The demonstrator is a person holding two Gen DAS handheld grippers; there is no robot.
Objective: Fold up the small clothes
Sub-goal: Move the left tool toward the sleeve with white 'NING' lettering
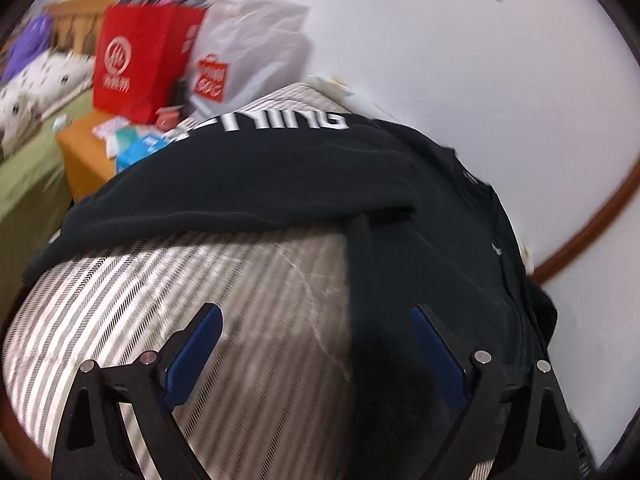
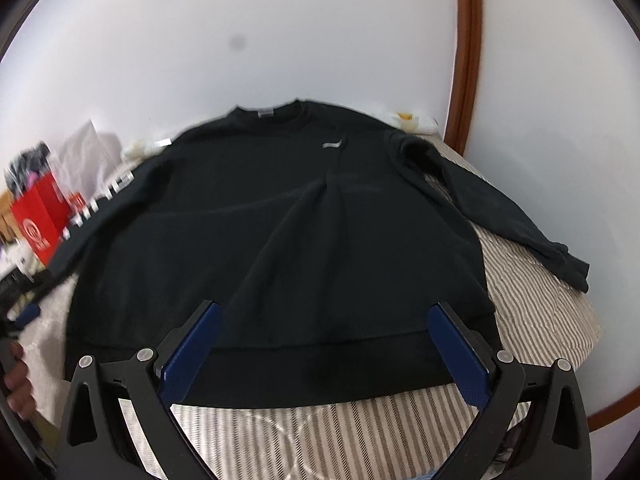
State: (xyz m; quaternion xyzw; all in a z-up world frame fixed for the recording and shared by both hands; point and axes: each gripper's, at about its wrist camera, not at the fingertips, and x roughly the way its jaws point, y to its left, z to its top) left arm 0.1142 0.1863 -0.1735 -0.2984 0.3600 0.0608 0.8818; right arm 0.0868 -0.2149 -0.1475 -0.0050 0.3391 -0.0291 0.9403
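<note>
honestly, both your left gripper (image 1: 316, 344) and right gripper (image 2: 324, 344) gape wide, empty; that centre ridge on the black sweatshirt (image 2: 280, 240) could get folded in.

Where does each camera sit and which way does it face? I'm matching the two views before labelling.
Left wrist: on the left gripper, facing the lettered sleeve and red bag; own open fingers show.
Right wrist: on the right gripper at the hem, facing the neckline; own open fingers show, left hand at edge.
Shared: black sweatshirt, striped cover, bag.
</note>
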